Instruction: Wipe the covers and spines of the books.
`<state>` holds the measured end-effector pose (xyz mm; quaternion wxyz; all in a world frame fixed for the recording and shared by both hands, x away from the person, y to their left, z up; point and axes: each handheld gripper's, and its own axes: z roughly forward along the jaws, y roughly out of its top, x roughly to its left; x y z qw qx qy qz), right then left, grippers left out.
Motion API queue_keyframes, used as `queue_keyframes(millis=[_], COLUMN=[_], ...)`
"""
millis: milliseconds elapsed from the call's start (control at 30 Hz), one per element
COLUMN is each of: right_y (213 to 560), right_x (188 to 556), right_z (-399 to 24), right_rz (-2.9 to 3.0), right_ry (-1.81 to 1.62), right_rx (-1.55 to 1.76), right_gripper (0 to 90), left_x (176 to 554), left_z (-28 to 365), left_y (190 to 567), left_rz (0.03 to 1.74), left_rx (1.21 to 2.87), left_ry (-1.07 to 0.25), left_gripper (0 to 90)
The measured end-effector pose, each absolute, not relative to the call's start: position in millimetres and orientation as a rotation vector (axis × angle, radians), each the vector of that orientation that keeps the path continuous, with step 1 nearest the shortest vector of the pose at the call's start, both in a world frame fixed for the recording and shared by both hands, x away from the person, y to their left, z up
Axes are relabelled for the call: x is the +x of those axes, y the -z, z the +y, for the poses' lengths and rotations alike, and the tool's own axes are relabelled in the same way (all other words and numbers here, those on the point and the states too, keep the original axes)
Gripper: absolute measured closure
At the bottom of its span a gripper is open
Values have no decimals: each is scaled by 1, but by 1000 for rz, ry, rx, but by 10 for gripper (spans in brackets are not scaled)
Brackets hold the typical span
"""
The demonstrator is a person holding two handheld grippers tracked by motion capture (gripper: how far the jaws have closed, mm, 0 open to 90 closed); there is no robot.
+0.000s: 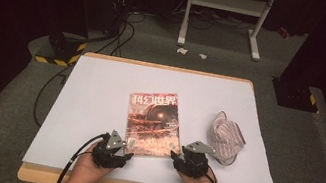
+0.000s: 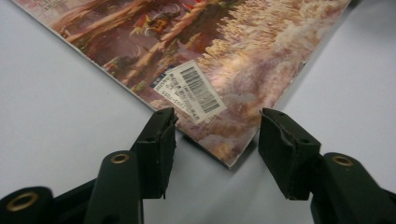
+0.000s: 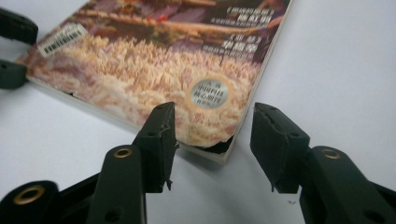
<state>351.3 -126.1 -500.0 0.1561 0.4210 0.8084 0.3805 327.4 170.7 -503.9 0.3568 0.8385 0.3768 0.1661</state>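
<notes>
Black plastic tongs sit nearest the person, one pair in each hand, both aimed at the near edge of a glossy paperback magazine with a rust-and-cream illustrated cover (image 1: 153, 123); the left tongs (image 1: 119, 146) stand partly open astride the near left corner, which lies between the jaws in the left gripper view without either pad pressing on it; the right tongs (image 1: 179, 156) stand partly open in the same way astride the near right corner, and nothing is gripped there either.

The magazine lies flat near the middle of the white-covered table (image 1: 87, 108), its spine side to the left and its red title at the far end; a white barcode sticker (image 2: 194, 91) sits just beyond the left corner, and a round silver seal (image 3: 212, 93) just beyond the right, where the cover is chipped and slightly lifted.

It looks light and thin, stiff enough across the spine but likely to sag and fan if raised by one corner; the coated cover is probably slick, so a shallow pinch may slide off. The safer hold would seem to be both near corners at once, jaws well past the edge and clamping the whole block of pages, not the cover leaf alone, which could crease or tear at the worn corner.

Farther right, apart from the magazine, lies a crumpled striped cloth pouch (image 1: 226, 137).
</notes>
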Motion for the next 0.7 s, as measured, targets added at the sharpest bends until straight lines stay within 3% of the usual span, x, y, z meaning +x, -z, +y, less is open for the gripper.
queue_keyframes(millis=[133, 400, 700], right_y=[502, 504, 505], right_x=[352, 353, 353], right_z=[-123, -111, -111], right_rz=[2340, 2345, 2340], right_ry=[-1073, -1045, -1051], right_rx=[1203, 1186, 1180], right_gripper=[557, 573, 573], left_x=[330, 340, 341], left_z=[173, 183, 185], left_y=[504, 505, 505], left_rz=[959, 1036, 1034], left_rx=[2171, 2114, 2094], left_ry=[-439, -456, -423], left_gripper=[461, 560, 553])
